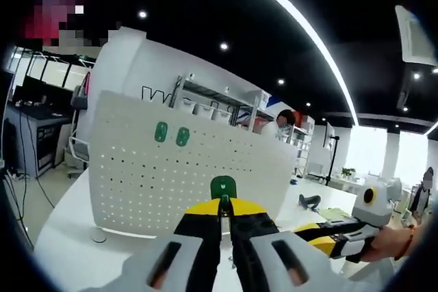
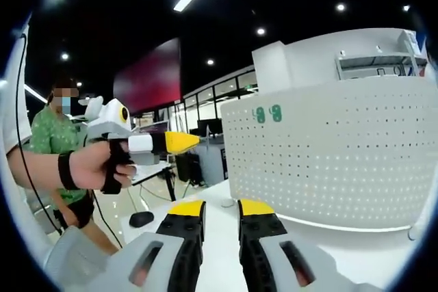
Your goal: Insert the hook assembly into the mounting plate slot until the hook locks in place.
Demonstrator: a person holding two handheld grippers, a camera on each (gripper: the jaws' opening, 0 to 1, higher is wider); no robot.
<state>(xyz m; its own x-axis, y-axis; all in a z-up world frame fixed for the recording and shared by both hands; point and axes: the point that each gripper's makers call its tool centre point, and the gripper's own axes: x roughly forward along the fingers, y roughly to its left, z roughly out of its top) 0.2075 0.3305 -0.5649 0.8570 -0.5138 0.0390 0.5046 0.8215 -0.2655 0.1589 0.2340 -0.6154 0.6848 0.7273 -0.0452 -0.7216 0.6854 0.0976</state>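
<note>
Here, the left gripper [image 1: 224, 215] points at the white pegboard [image 1: 137, 176], which stands upright on the white bench [image 1: 61, 251]. Its yellow-tipped jaws are closed on a green hook [image 1: 223, 187], which stands up between the tips, clear of the board face. Two more green hooks [image 1: 171, 133] sit side by side on the board, near its upper edge toward the left end. The right gripper [image 1: 321, 232] enters the left gripper view from the right, held by a hand [image 1: 391, 241] with a dark wrist strap.

In the right gripper view, the right gripper [image 2: 221, 211] hangs above the bench [image 2: 342, 251] in front of the pegboard [image 2: 342, 162]. Its jaws stand slightly apart with nothing between them. The left gripper [image 2: 179, 142] appears at the left, gripped by a hand [image 2: 96, 165]; the two mounted hooks [image 2: 267, 114] show at the board's upper left corner. A person in a green top [image 2: 48, 138] stands behind.
</note>
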